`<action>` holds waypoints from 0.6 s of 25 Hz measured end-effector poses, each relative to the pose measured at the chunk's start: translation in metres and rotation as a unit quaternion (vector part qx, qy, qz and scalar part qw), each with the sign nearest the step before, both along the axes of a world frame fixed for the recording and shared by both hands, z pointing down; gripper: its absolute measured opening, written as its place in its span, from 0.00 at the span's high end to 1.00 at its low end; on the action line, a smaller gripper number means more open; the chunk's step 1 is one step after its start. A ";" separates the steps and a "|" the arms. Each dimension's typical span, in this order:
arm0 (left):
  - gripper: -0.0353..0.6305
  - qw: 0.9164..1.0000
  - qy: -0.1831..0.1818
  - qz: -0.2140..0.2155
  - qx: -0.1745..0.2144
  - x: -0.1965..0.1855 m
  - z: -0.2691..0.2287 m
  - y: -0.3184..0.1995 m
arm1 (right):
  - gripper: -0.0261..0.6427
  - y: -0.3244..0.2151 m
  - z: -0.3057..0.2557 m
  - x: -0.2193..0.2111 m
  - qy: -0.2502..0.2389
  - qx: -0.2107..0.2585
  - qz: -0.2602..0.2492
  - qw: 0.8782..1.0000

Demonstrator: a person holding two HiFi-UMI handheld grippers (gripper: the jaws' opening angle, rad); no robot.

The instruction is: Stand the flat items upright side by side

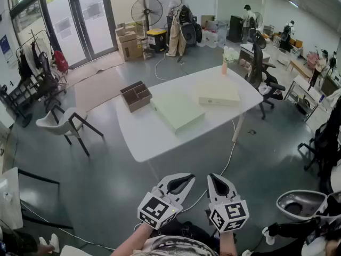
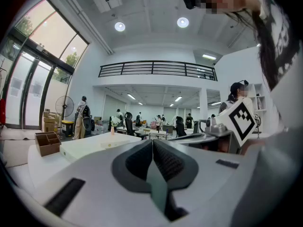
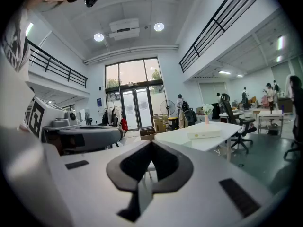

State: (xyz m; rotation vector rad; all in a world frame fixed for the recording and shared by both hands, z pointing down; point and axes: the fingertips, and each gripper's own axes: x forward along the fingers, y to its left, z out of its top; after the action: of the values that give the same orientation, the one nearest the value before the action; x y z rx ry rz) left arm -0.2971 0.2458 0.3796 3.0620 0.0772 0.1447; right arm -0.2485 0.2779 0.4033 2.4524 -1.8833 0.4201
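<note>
Fingers (image 2: 137, 162) of the left gripper (image 1: 187, 177) and right gripper (image 1: 213, 177) are clenched empty, well short of the desk (image 1: 144, 140). A greenish box (image 1: 178, 112) and a cream box (image 1: 217, 93), both thin, lie flat there near a brown tray (image 1: 136, 95).

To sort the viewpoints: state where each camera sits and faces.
Head view: on the head, looking steeply down at the white table; left gripper and right gripper show below.
Left gripper view: on the left gripper, along its shut jaws toward the table; right gripper alongside.
Right gripper view: on the right gripper, along its shut jaws; left gripper alongside.
Shared: all three show the table.
</note>
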 end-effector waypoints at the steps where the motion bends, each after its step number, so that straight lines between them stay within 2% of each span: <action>1: 0.93 1.000 -0.002 -0.001 0.000 0.001 0.001 0.001 | 0.96 0.001 0.002 0.001 -0.002 0.000 -0.001 1.000; 10: 0.92 1.000 -0.026 0.001 -0.002 0.003 0.015 0.014 | 0.96 0.017 0.014 0.010 -0.010 0.009 0.016 1.000; 15: 0.92 1.000 -0.028 0.008 0.001 0.024 0.013 0.013 | 0.96 0.020 0.015 0.030 -0.011 0.010 0.018 1.000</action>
State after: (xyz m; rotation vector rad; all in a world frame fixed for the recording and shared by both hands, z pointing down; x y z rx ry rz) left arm -0.2728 0.2585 0.3928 3.0575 0.0994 0.2326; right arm -0.2181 0.2980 0.4186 2.5071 -1.8639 0.4340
